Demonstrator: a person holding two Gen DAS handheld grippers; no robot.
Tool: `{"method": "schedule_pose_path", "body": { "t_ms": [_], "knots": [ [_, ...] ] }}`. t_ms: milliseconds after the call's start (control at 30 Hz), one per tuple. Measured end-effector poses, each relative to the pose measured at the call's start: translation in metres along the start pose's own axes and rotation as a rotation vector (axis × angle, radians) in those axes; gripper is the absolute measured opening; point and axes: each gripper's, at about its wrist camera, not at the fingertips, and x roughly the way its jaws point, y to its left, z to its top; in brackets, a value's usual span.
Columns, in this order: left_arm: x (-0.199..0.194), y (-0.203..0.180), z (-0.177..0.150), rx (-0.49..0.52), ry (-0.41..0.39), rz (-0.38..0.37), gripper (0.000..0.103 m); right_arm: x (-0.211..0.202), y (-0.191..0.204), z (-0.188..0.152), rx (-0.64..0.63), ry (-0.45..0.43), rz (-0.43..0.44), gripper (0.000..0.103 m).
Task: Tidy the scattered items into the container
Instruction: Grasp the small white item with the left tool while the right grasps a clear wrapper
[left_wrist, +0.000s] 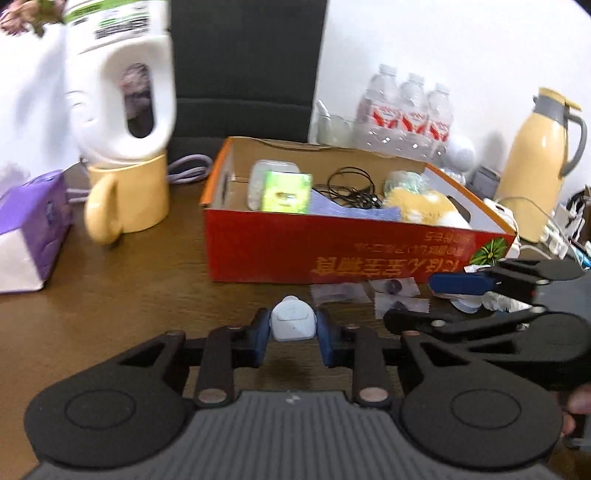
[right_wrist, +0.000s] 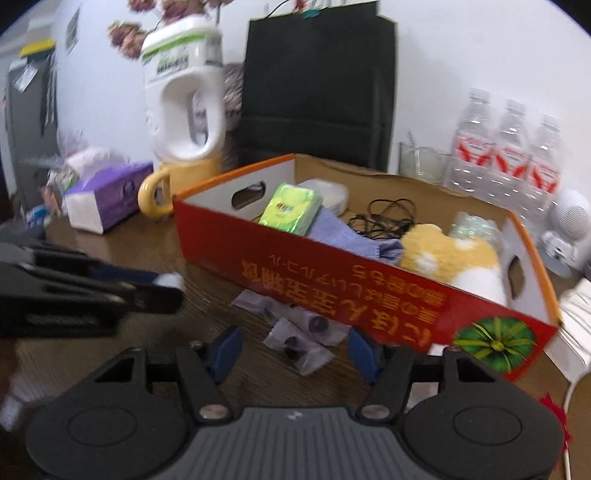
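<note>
Clamped between the blue pads of the left claw (left_wrist: 292, 332) is a small white gadget (left_wrist: 293, 325), rounded and pale, held just above the brown desk (left_wrist: 129, 295) in front of the red cardboard box (left_wrist: 332, 251); it looks picked up but not yet carried over the box wall. Beside it, the right claw (right_wrist: 293, 349) stands partly open with nothing between its pads, poised over a little heap of clear plastic packets (right_wrist: 299, 332) with dark round things inside, which lie on the desk touching or just beside the box's near wall. By my reckoning the job is well along: the box already holds a green packet (right_wrist: 291, 212), a purple cloth (right_wrist: 347, 236), a tangle of black cord (right_wrist: 384, 218), a yellow-and-white plush toy (right_wrist: 454, 254) and a white case (right_wrist: 328, 192) at the back. What seems left is the gadget in hand, the plastic packets, and some white crumpled stuff (left_wrist: 476, 301) near the box corner in the left view. Whether the yellow mug (left_wrist: 129, 195) or tissue pack (left_wrist: 29, 229) count as clutter I cannot tell.
</note>
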Motion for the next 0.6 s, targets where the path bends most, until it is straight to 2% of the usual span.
{"method": "schedule_pose_path", "body": {
  "t_ms": [33, 100, 300, 433, 600],
  "knots": [
    [-0.003, 0.002, 0.0, -0.007, -0.007, 0.0, 0.028, 0.006, 0.0, 0.002, -0.005, 0.021, 0.0, 0.057],
    [-0.009, 0.003, -0.001, -0.003, -0.028, -0.007, 0.028, 0.014, -0.002, 0.002, 0.003, 0.064, 0.019, 0.041],
    [-0.013, -0.002, -0.002, 0.009, -0.052, -0.053, 0.028, 0.011, 0.005, 0.0, -0.027, 0.078, 0.043, 0.039],
    [-0.011, 0.002, -0.004, -0.005, -0.036, -0.05, 0.028, 0.016, 0.008, 0.004, -0.033, 0.084, 0.054, 0.04],
    [-0.011, 0.007, -0.005, -0.02, -0.035, -0.043, 0.028, 0.025, 0.01, 0.01, -0.007, 0.082, 0.073, 0.027]
  ]
}}
